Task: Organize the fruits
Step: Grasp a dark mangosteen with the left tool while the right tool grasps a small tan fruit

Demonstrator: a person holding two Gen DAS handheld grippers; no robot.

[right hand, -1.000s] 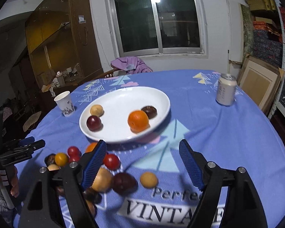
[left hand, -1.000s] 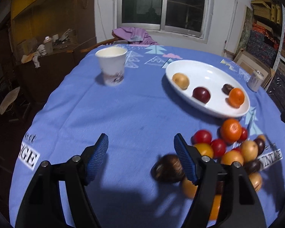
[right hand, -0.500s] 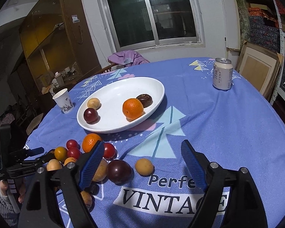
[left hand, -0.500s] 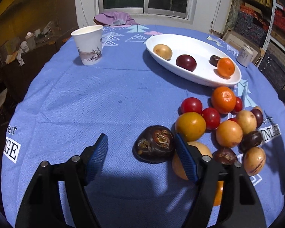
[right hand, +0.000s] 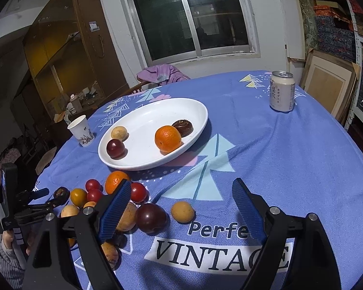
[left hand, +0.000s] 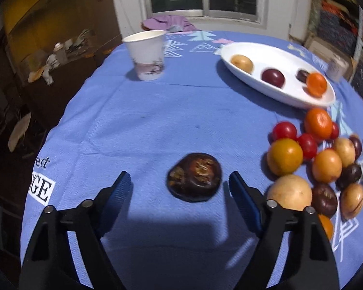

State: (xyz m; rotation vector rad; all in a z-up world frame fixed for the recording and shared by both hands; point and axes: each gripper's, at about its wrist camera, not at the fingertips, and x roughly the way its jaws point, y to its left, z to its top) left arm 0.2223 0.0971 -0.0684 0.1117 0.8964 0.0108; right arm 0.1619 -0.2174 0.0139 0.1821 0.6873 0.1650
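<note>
L gripper (left hand: 180, 188) points down at the blue tablecloth (left hand: 157, 111), jaws opening, pads clear of the dark wrinkled fruit (left hand: 194, 177) lying on the cloth just ahead and between them; nothing clamped. To its right sits the loose pile of fruit (left hand: 314, 159): oranges, red tomatoes, tan and dark pieces, touching one another, near the white plate (left hand: 259, 48).

R gripper (right hand: 181, 207) has jaws wide apart, pads on nothing. Between them on the cloth: a small tan fruit (right hand: 182, 211) and beside it a dark plum (right hand: 151, 217), w/ a bigger tan fruit (right hand: 128, 216) partly behind the left pad.

Plate holds four: an orange (right hand: 168, 138), a dark wrinkled piece (right hand: 182, 126) touching it, a red plum (right hand: 115, 148) and a small yellow-tan one (right hand: 119, 133) next to that. Paper cup (right hand: 81, 130) stands upright left of the plate, drink can (right hand: 282, 91) upright well off to the right. In the left wrist view the plate is blurred, so the far dark piece is prob. the same wrinkled kind.
</note>
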